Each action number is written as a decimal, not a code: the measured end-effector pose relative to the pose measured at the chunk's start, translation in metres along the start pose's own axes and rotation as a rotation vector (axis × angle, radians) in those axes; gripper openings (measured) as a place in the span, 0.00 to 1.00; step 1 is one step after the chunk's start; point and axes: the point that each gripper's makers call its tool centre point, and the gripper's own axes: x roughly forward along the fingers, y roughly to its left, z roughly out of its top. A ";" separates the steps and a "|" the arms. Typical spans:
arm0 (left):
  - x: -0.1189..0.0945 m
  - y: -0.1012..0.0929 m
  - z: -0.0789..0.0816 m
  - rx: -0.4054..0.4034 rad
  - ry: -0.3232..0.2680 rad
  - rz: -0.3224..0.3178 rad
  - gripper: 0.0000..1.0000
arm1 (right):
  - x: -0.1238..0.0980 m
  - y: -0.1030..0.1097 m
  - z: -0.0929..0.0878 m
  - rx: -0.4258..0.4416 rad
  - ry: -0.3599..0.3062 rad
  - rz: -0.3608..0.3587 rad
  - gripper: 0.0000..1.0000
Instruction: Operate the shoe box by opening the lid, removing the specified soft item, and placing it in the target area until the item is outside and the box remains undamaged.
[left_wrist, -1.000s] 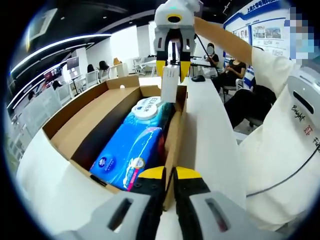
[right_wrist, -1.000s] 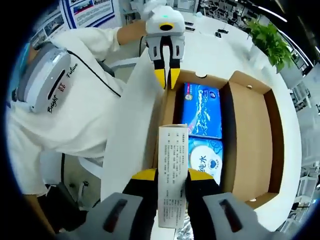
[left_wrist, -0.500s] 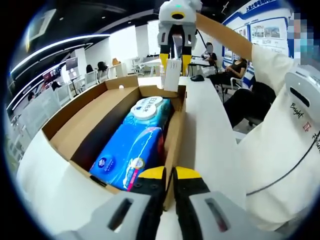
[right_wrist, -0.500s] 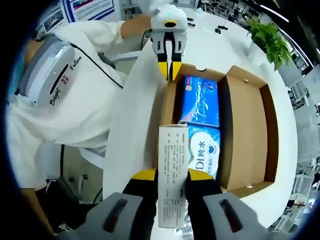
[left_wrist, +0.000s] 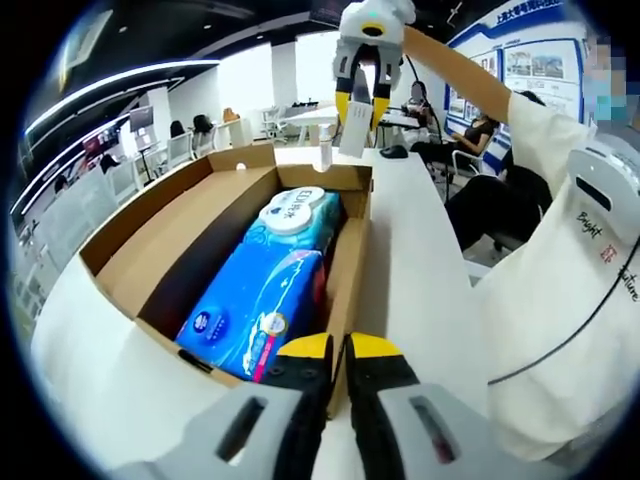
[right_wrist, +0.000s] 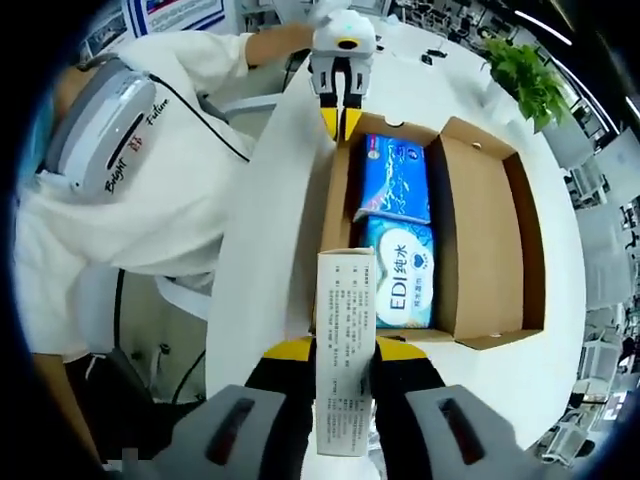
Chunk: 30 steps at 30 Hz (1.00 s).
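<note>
While the shoe box (left_wrist: 230, 215) lies open on the white table (left_wrist: 415, 250), the left gripper (left_wrist: 338, 352) has its yellow-tipped jaws pinched together on the near wall of the box, as the left gripper view shows. In the right gripper view this gripper sits at the far end of the shoe box (right_wrist: 480, 230), jaws closed on the rim. The right gripper (right_wrist: 344, 352) is clamped on a small white carton (right_wrist: 345, 350) printed with fine text too small to read; the carton hangs above the box end, clear of it. Inside the box lies the blue tissue pack (left_wrist: 265, 285), its round white label uppermost. The carton covers one corner of the tissue pack (right_wrist: 400, 230) in the right gripper view. A person's white shirt (left_wrist: 560, 260) borders the table; seated people (left_wrist: 470, 140) and office desks (left_wrist: 300, 115) stand behind, and a green plant (right_wrist: 525, 80) stands on the table beyond the box. The box flaps fold outward; what lies under the pack is hidden.
</note>
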 end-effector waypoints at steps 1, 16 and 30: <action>0.000 0.000 0.000 0.003 0.002 0.001 0.05 | 0.000 0.001 -0.004 0.013 0.000 0.005 0.20; 0.000 0.000 0.000 0.014 0.007 -0.009 0.05 | 0.010 0.012 -0.036 0.016 0.064 0.030 0.20; 0.000 0.000 -0.001 0.008 0.015 -0.013 0.05 | 0.013 0.018 -0.062 0.035 0.060 0.017 0.20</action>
